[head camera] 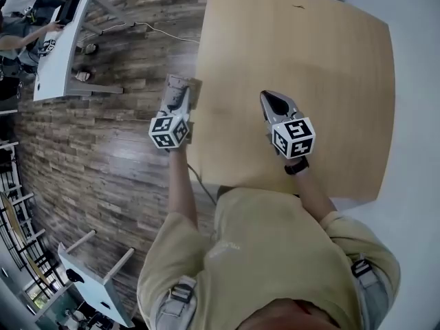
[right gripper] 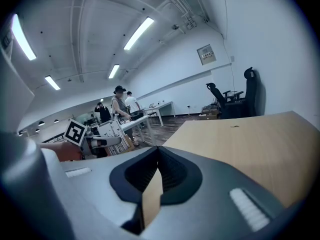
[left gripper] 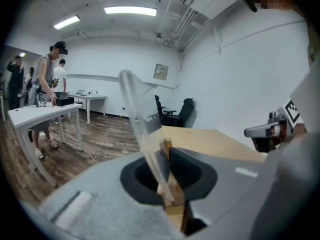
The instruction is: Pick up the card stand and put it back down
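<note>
The left tool (left gripper: 167, 159) clamps the wooden foot of a clear card stand (left gripper: 134, 104), held aloft at the worktop (left gripper: 215, 141) edge and best set down flat, well inboard, before release, while the right tool (right gripper: 157, 166) hovers closed and empty.

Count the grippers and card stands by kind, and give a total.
Grippers: 2, the left gripper and the right gripper
Card stands: 1, the card stand clamped in the left gripper
Total: 3
</note>
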`<state>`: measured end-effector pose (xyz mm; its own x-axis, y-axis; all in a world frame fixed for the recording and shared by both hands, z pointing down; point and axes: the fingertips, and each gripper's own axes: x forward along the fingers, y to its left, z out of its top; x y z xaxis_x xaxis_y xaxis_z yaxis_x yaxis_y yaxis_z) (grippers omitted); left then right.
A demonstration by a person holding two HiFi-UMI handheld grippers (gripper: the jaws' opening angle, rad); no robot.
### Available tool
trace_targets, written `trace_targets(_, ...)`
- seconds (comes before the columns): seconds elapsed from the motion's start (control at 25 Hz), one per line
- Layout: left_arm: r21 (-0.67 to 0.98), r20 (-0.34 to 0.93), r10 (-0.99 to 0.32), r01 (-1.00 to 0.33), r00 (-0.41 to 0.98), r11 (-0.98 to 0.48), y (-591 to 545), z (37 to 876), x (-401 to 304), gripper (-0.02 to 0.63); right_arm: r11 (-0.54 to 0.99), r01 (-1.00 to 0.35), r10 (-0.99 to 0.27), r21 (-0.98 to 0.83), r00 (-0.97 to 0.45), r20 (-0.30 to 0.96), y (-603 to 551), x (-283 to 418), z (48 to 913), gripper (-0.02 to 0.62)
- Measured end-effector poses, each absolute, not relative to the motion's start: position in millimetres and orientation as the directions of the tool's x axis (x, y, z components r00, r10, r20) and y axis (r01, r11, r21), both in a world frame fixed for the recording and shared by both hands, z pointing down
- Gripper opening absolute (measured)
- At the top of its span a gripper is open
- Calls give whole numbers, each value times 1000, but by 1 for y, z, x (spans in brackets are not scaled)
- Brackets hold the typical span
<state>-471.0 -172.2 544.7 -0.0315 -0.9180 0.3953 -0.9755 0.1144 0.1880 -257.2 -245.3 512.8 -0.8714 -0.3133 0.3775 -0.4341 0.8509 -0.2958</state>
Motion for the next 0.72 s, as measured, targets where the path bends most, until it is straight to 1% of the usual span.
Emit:
trace_targets(0.32, 146, 425, -902, -989, 83, -22, -245, 581, -549, 37, 805, -503, -353, -315, -832, 427, -281, -276, 547, 5)
trace_targets(0.48, 135, 422, -895, -986, 145, -96, -287, 584, -587, 37, 786, -523, -363, -330, -822, 438, -298, -292, 554, 4)
trace_targets(0.72, 146, 408, -858, -950, 311, -275, -343, 604, -605, 37, 771, -528, -357, -358, -822, 444, -307, -320, 574, 5)
